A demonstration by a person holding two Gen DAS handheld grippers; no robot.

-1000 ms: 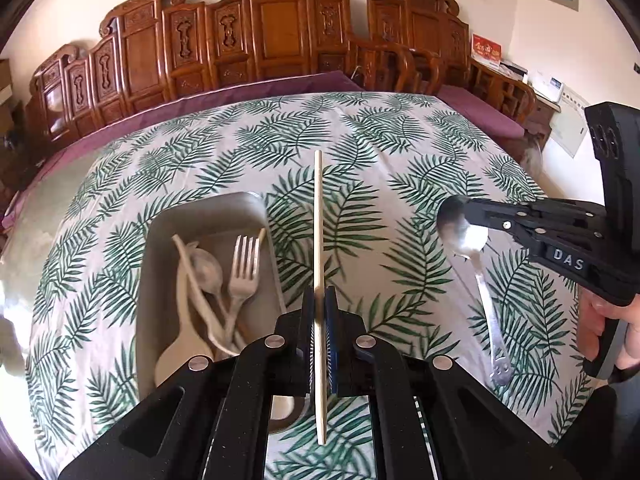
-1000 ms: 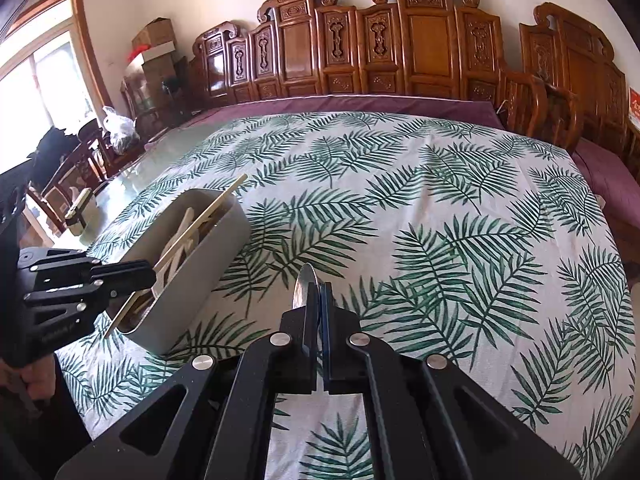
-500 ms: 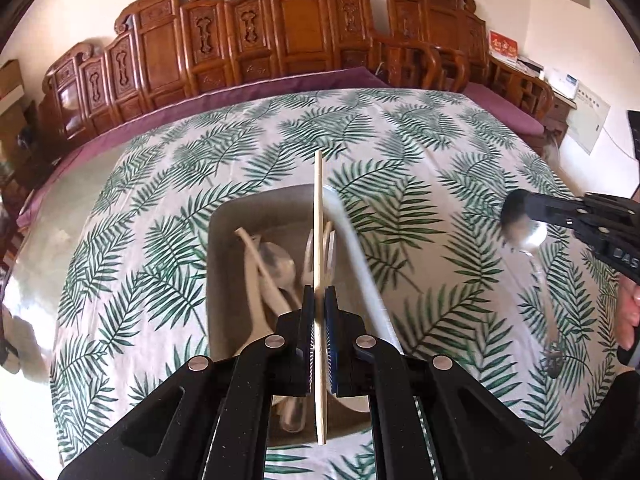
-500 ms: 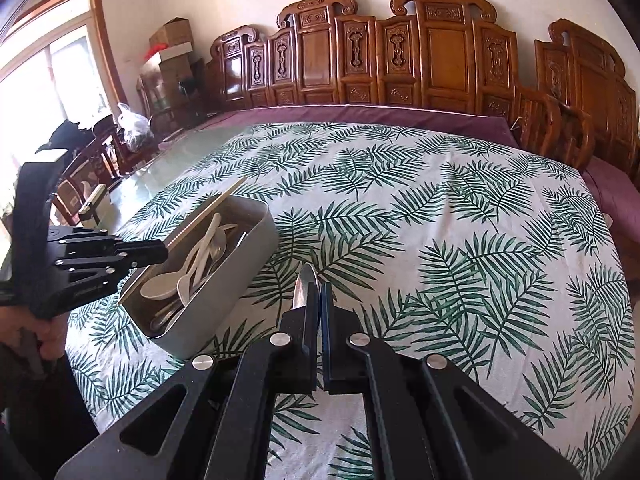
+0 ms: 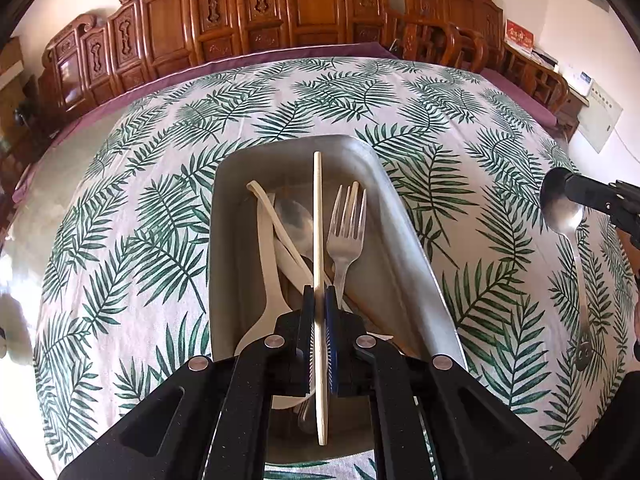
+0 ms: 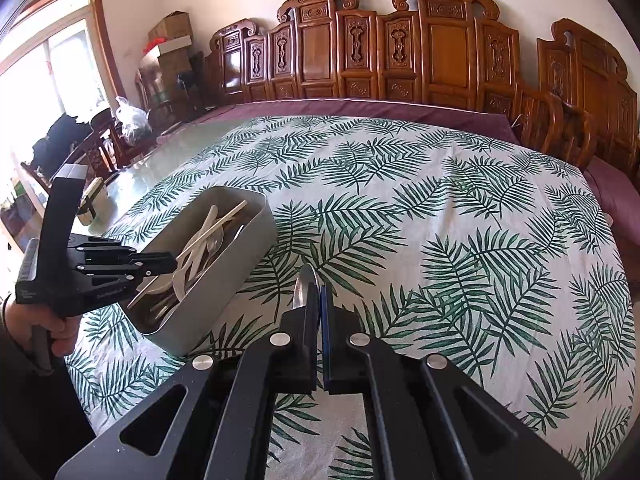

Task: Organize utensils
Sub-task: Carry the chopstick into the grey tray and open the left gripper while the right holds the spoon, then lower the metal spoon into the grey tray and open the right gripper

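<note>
In the left wrist view my left gripper [image 5: 319, 294] is shut on a pale wooden chopstick [image 5: 318, 220], which points away along the length of the grey metal tray [image 5: 394, 248] just below it. Inside the tray lie a metal fork [image 5: 346, 232], a metal spoon [image 5: 294, 220] and white plastic spoons [image 5: 266, 264]. At the right edge my right gripper [image 5: 560, 188] is shut on a metal spoon [image 5: 568, 216], whose handle hangs down over the cloth. The right wrist view shows my right gripper [image 6: 319, 286] with the spoon bowl [image 6: 305, 288] sticking out, and the left gripper [image 6: 172, 262] over the tray [image 6: 240, 264].
A leaf-print cloth [image 5: 152, 240] covers the table, with a purple cloth [image 6: 360, 106] and bare glass top [image 6: 180, 140] beyond it. Carved wooden chairs [image 5: 312, 4] line the far side. A hand [image 6: 60, 328] grips the left tool. Boxes and a bag stand near the window at left.
The left gripper has carried the chopstick sideways from beside the tray to over it, and lower. The right gripper has kept still with its spoon.
</note>
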